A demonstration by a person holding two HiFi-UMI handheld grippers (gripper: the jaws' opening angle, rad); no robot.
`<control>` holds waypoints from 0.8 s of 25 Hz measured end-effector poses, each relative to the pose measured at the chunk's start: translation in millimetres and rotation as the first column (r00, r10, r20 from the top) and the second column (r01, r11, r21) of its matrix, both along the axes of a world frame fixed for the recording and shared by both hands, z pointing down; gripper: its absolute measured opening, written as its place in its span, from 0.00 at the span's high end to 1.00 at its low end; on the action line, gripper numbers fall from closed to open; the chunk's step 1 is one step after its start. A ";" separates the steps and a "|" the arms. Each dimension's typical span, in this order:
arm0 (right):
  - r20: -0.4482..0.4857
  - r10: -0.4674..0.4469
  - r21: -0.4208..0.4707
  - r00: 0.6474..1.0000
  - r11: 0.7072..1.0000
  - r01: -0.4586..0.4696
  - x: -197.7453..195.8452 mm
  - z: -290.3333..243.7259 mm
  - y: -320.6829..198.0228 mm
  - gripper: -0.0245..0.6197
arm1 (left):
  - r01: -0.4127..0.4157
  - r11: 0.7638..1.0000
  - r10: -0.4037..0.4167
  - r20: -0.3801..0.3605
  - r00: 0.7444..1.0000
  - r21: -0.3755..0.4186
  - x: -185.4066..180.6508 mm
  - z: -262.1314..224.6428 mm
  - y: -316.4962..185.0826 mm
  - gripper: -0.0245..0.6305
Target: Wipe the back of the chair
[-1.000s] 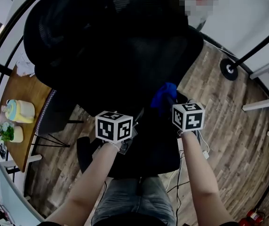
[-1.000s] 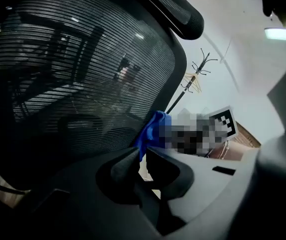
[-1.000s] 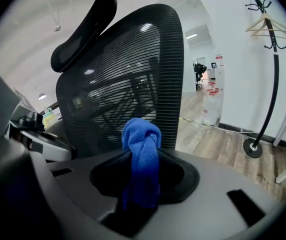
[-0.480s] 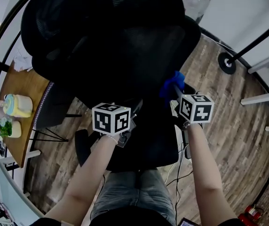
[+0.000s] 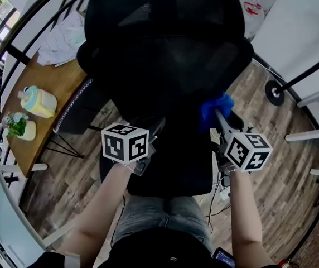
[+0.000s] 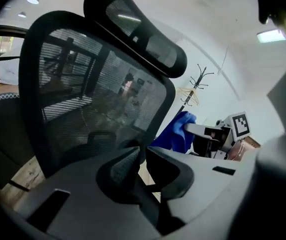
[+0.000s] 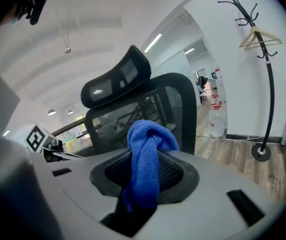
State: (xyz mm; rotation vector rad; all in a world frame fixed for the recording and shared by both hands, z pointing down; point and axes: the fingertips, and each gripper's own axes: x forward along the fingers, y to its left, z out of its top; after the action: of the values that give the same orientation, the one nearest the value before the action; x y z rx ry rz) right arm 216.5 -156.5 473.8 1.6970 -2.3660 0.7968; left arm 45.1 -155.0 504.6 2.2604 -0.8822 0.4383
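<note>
The black mesh chair back (image 5: 165, 60) with its headrest (image 5: 159, 4) fills the upper middle of the head view. My right gripper (image 5: 218, 114) is shut on a blue cloth (image 5: 215, 108), held at the lower right edge of the back. In the right gripper view the blue cloth (image 7: 147, 154) hangs bunched between the jaws, with the chair back (image 7: 168, 114) just behind it. My left gripper (image 5: 157, 129) is low behind the back, near its middle. Its jaws (image 6: 143, 158) stand shut with nothing between them. The cloth (image 6: 178, 133) also shows beside the back's frame.
A wooden table (image 5: 48, 82) stands at the left, with a pastel toy (image 5: 37, 101), a small potted plant (image 5: 19, 127) and white cloth (image 5: 64, 38) on it. A coat stand's base (image 5: 274, 92) is on the plank floor at the right, near a water jug (image 5: 254, 4).
My right gripper has carried the blue cloth rightward, from the middle of the back out to its right edge. The left gripper has stayed almost where it was, and stays shut.
</note>
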 end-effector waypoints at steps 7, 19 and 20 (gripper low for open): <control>0.046 -0.129 0.117 0.991 0.985 0.123 -62.8 -67.8 25.1 0.76 | 0.039 0.995 -0.036 -0.034 0.999 0.088 -34.3 -49.4 26.0 0.89; 0.103 -0.287 0.206 0.952 0.943 0.261 -132.9 -109.3 57.6 0.76 | 0.077 0.972 -0.070 -0.043 0.997 0.221 -46.8 -92.1 56.3 0.89; 0.110 -0.290 0.209 0.951 0.942 0.264 -135.1 -109.6 60.0 0.76 | 0.092 0.971 -0.082 -0.051 0.995 0.220 -48.5 -93.7 57.7 0.89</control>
State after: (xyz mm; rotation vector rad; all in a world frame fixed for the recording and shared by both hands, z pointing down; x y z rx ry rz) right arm 81.4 -96.6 364.2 1.3566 -2.7767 0.6772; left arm -3.4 -97.3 410.8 2.4116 -1.0497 0.2625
